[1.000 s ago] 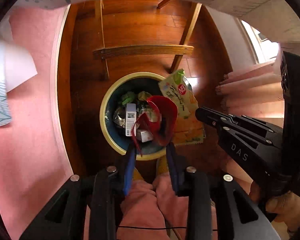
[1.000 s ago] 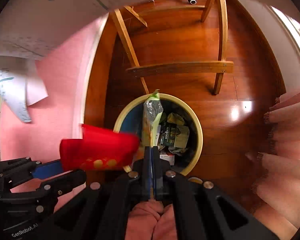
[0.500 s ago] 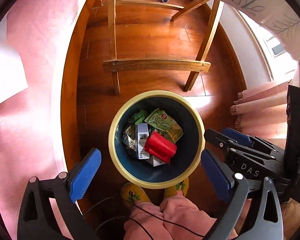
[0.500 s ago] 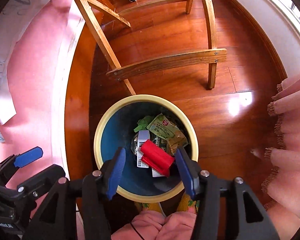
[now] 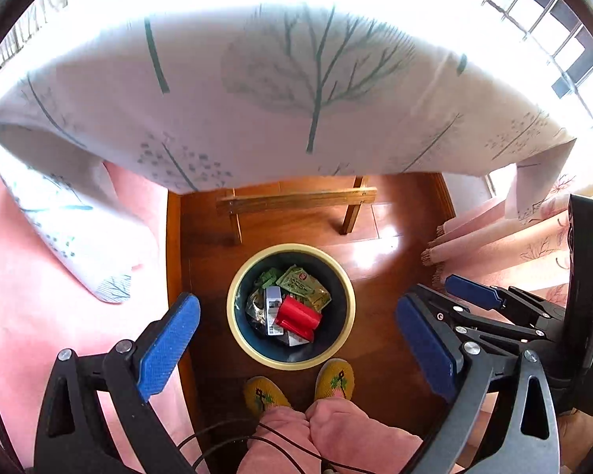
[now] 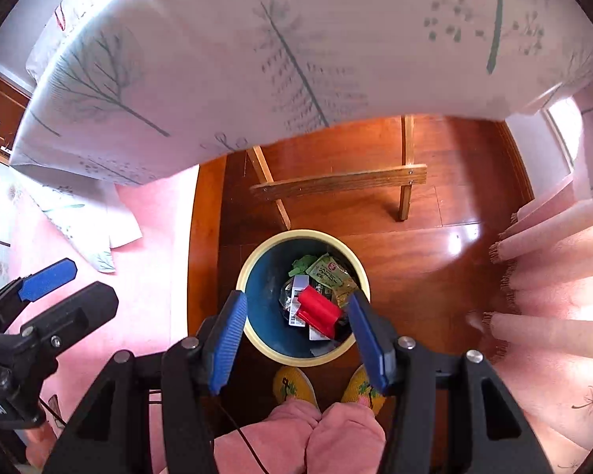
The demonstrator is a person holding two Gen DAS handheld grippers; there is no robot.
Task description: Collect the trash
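Right wrist: "GenRobot.AI"-marked left claw (image 6: pixel 31 300)

Floor: dark reddish wooden boards (image 5: pixel 379 339) were seen in the middle of both views, with a bright glare patch to the right.
Carpet: a pink carpet (image 5: pixel 27 308) was laid along the left.
Table: wooden legs and a crossbar (image 6: pixel 340 183) were seen at the far side of the floor.
Tablecloth: a white cloth printed with grey-green trees (image 5: pixel 280 91) was draped over the far half of both views, its corner hanging at the left.
Curtain: pink folds with fringed hems (image 6: pixel 553 276) were gathered at the right.
Window: barred panes (image 5: pixel 549 35) at the far right were strongly lit by daylight.
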